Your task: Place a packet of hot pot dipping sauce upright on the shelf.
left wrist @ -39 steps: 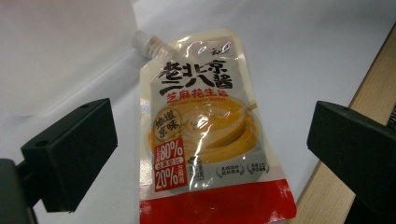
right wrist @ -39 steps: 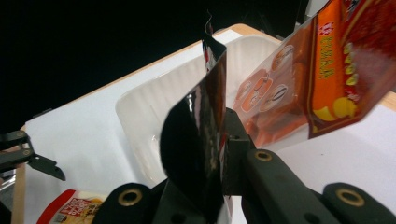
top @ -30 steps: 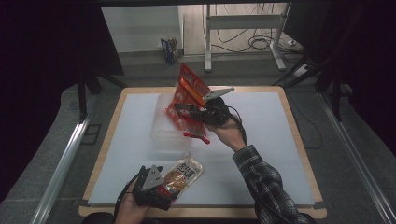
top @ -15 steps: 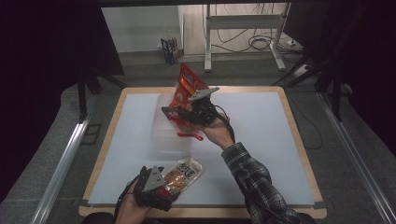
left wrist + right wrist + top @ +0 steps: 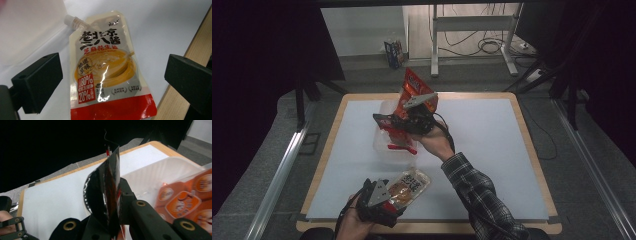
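Red snack bag [image 5: 413, 90] upright, long axis vertical, clenched in right gripper [image 5: 398, 125], left gripper [image 5: 384, 202] released.

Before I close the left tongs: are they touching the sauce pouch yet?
Apart. In the left gripper view, the left tongs stand open, white mat showing between each jaw and the sauce pouch.

high view overlooks table [image 5: 492, 150]; gripper views sit close.

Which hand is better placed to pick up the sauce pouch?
Left. Its open claw flanks the sauce pouch on the table, while the right claw is shut on a snack packet above the clear tub.
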Action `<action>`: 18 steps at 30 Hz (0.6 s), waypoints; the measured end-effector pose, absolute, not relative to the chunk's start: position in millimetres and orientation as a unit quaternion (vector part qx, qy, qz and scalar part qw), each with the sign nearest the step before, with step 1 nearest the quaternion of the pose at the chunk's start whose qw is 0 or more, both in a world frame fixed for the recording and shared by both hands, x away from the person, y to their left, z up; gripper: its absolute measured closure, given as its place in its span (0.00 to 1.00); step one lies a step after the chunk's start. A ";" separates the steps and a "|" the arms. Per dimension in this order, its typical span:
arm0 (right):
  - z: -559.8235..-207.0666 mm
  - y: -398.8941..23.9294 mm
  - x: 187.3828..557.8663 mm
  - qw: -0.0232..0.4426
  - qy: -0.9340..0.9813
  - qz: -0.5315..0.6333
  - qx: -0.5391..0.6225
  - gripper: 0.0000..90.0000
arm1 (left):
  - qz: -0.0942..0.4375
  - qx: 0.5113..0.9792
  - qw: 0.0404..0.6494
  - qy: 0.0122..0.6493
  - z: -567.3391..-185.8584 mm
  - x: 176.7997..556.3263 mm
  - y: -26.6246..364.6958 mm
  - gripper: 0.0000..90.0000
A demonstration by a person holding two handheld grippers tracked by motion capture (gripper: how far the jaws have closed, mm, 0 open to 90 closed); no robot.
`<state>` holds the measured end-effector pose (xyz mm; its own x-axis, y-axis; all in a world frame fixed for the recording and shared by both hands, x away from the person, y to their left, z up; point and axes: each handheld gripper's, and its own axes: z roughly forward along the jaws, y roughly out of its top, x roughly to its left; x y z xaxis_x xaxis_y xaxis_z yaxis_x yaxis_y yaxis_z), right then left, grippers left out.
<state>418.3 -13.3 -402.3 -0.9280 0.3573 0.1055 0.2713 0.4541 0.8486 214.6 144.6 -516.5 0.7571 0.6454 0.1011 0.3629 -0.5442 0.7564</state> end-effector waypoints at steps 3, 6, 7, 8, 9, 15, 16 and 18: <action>-406.3 -8.2 418.8 0.041 0.854 0.485 0.183 0.99 | 0.187 0.857 0.379 0.296 -516.7 214.5 144.6 0.02; -411.8 -0.9 419.9 0.036 0.857 0.482 0.178 0.99 | 0.188 0.857 0.378 0.295 -516.6 214.5 144.6 0.02; -412.9 0.5 420.0 0.034 0.858 0.481 0.177 0.99 | 0.188 0.857 0.378 0.295 -516.6 214.5 144.6 0.02; -412.9 0.5 420.0 0.034 0.858 0.481 0.177 0.99 | 0.188 0.857 0.378 0.294 -516.6 214.5 144.5 0.02; -414.0 1.9 420.1 0.032 0.859 0.480 0.176 0.99 | 0.188 0.858 0.377 0.294 -516.7 214.4 144.3 0.02; -422.2 8.6 417.7 0.023 0.863 0.477 0.169 0.98 | 0.188 0.858 0.376 0.294 -516.7 214.4 144.2 0.02; -426.6 10.0 417.0 0.021 0.865 0.474 0.166 0.98 | 0.188 0.858 0.377 0.294 -516.6 214.4 144.4 0.02; -434.1 11.2 416.8 0.019 0.868 0.468 0.164 0.97 | 0.189 0.857 0.377 0.295 -516.6 214.5 144.6 0.02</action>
